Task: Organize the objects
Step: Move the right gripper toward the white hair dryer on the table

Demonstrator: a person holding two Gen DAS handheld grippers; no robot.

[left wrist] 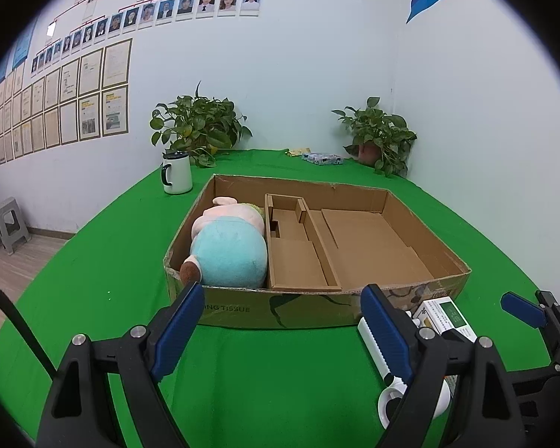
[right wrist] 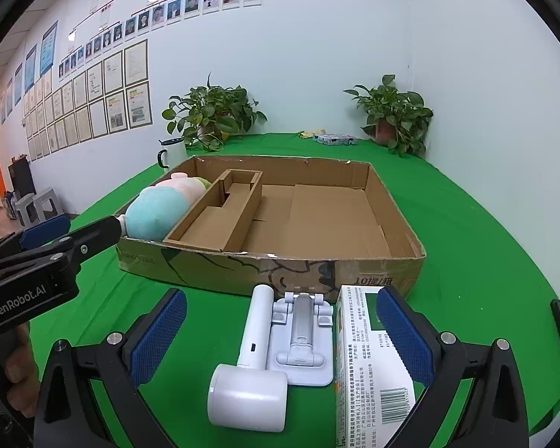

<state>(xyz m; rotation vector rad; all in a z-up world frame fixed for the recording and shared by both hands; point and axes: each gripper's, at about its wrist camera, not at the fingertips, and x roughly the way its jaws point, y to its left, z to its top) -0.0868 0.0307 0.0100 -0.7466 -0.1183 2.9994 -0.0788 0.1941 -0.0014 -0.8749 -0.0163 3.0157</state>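
A shallow cardboard box (left wrist: 444, 254) (right wrist: 403, 224) sits on the green table. A plush toy (left wrist: 229, 250) (right wrist: 156, 212) lies in its left compartment; a cardboard insert (left wrist: 291, 246) (right wrist: 220, 216) stands beside it. In front of the box lie a white hammer-shaped device (right wrist: 250, 377) (left wrist: 377, 351), a white folding stand (right wrist: 302, 339) and a white-green carton (right wrist: 366, 366) (left wrist: 446, 315). My right gripper (right wrist: 280, 336) is open above these three. My left gripper (left wrist: 283, 328) is open and empty before the box's front wall; it also shows in the right wrist view (right wrist: 48, 246).
A white mug (left wrist: 177, 173) (right wrist: 171, 153) stands left of the box. Two potted plants (left wrist: 199, 127) (left wrist: 380, 136) stand at the back by the wall. A small patterned packet (left wrist: 323, 157) lies between them. Grey stools (left wrist: 3, 229) stand on the floor at the left.
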